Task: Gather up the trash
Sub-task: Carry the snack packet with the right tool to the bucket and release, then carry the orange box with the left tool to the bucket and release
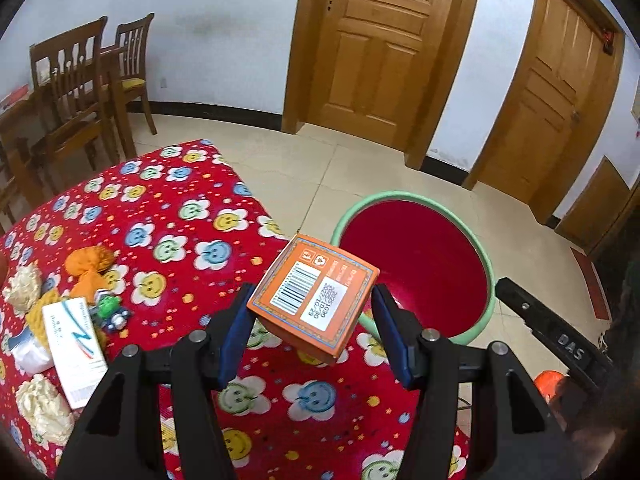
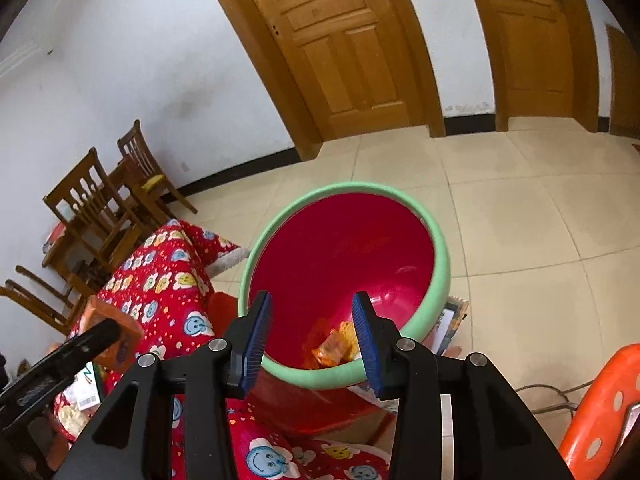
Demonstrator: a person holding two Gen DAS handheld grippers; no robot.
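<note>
Orange box (image 1: 314, 298) clamped in left tool (image 1: 312, 320).

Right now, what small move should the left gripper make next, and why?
Probably carry the orange box rightward over the bin. The left gripper holds it above the tablecloth, short of the bin's green rim.

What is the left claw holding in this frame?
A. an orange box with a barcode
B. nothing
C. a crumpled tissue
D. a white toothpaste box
A: the left claw is closed on the orange box, whose barcode label faces the camera.
</note>
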